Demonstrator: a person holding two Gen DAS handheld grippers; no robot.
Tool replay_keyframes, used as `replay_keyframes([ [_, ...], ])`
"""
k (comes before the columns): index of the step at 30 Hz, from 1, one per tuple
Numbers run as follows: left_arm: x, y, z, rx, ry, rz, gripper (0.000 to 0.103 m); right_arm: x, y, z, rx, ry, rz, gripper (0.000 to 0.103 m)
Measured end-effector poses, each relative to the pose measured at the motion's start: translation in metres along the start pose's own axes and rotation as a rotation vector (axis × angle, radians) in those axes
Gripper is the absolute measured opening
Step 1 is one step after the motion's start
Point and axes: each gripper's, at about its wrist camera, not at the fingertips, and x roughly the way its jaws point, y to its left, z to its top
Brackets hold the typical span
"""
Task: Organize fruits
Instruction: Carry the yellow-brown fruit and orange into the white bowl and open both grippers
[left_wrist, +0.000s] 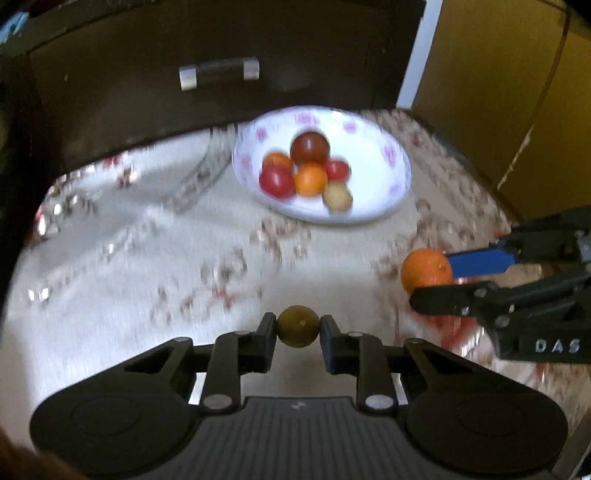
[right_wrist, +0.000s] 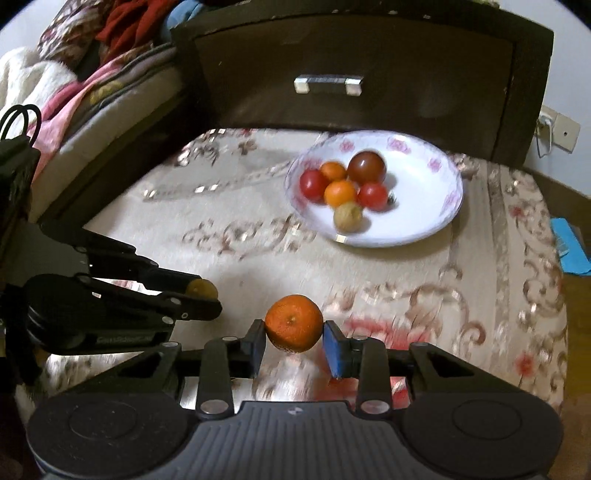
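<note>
My left gripper (left_wrist: 298, 330) is shut on a small olive-green round fruit (left_wrist: 298, 330), held above the patterned cloth. It also shows at the left of the right wrist view (right_wrist: 201, 299), with the fruit (right_wrist: 202, 287) between its fingers. My right gripper (right_wrist: 294, 345) is shut on an orange (right_wrist: 294, 323); it also shows in the left wrist view (left_wrist: 434, 280) with the orange (left_wrist: 424, 271). A white floral plate (left_wrist: 384, 147) (right_wrist: 424, 184) ahead holds several fruits: red tomatoes, small oranges, a dark red one and a tan one.
A beige floral cloth (right_wrist: 258, 240) covers the table. A dark cabinet with a metal handle (right_wrist: 328, 85) stands behind the plate. Bedding is piled at far left (right_wrist: 74, 74). A yellow-brown wall or door (left_wrist: 498, 92) is at right.
</note>
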Motion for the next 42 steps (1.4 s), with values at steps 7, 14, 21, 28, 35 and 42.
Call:
replay_keyframes([
  [7,0.01,-0.003,0.045,0.008,-0.064,-0.005,0.033,-0.001,-0.029,0.032,0.06,-0.079,-0.033,0.027],
  [14,0.032,-0.011,0.069,0.027,-0.071,-0.005,0.033,0.009,-0.044,0.043,0.073,-0.101,-0.057,0.027],
  [21,0.046,-0.011,0.077,0.021,-0.059,-0.001,0.033,0.025,-0.053,0.05,0.074,-0.091,-0.069,0.028],
  [28,0.046,-0.008,0.079,0.013,-0.063,-0.005,0.033,0.033,-0.057,0.053,0.077,-0.097,-0.069,0.03],
  [35,0.04,0.0,0.078,-0.019,-0.065,0.013,0.033,0.029,-0.061,0.054,0.093,-0.117,-0.08,0.032],
  [42,0.02,-0.001,0.07,-0.044,-0.071,0.039,0.035,0.018,-0.059,0.047,0.123,-0.115,-0.087,0.042],
])
